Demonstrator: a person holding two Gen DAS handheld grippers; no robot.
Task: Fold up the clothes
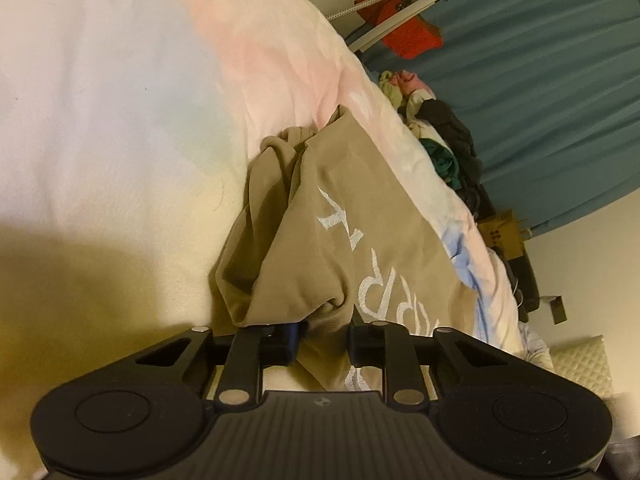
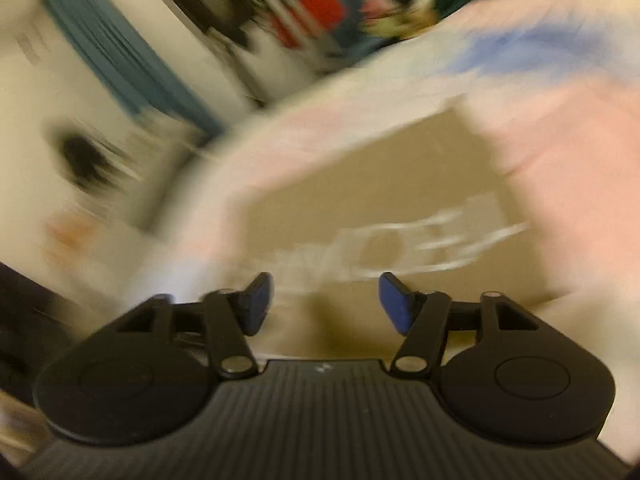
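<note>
A tan sweatshirt [image 1: 320, 240] with white stitched letters lies on a pastel bed cover [image 1: 120, 80]. A bunched fold of its cloth runs down between the fingers of my left gripper [image 1: 323, 336], which is shut on it. The right wrist view is heavily blurred. There the tan sweatshirt [image 2: 380, 200] spreads flat ahead, its white lettering smeared. My right gripper [image 2: 326, 304] hovers over its near edge, open, with blue pads [image 2: 394, 304] wide apart and nothing between them.
A heap of mixed clothes [image 1: 440, 136] sits at the bed's far edge, in front of a teal curtain [image 1: 540, 80]. A red item [image 1: 412, 32] hangs on a white rack behind. A brown box [image 1: 504, 236] and a quilted cushion [image 1: 580, 364] lie to the right.
</note>
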